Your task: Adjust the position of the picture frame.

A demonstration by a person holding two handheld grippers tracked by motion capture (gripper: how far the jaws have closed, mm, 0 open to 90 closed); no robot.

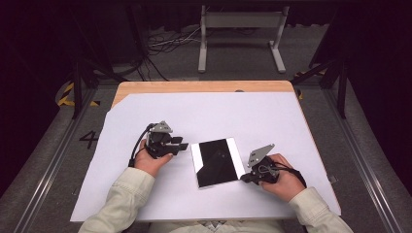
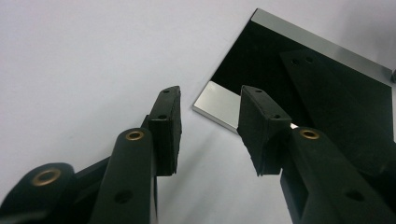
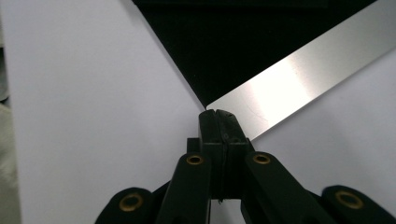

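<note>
Your table carries a white sheet; on it lies the black panel. Your left gripper sits just beside its left edge, jaws apart, nothing between. Your right gripper presses shut jaws at its near-right corner.

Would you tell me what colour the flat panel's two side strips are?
Shiny silver, flanking the black panel; clearest in the right gripper view.
</note>
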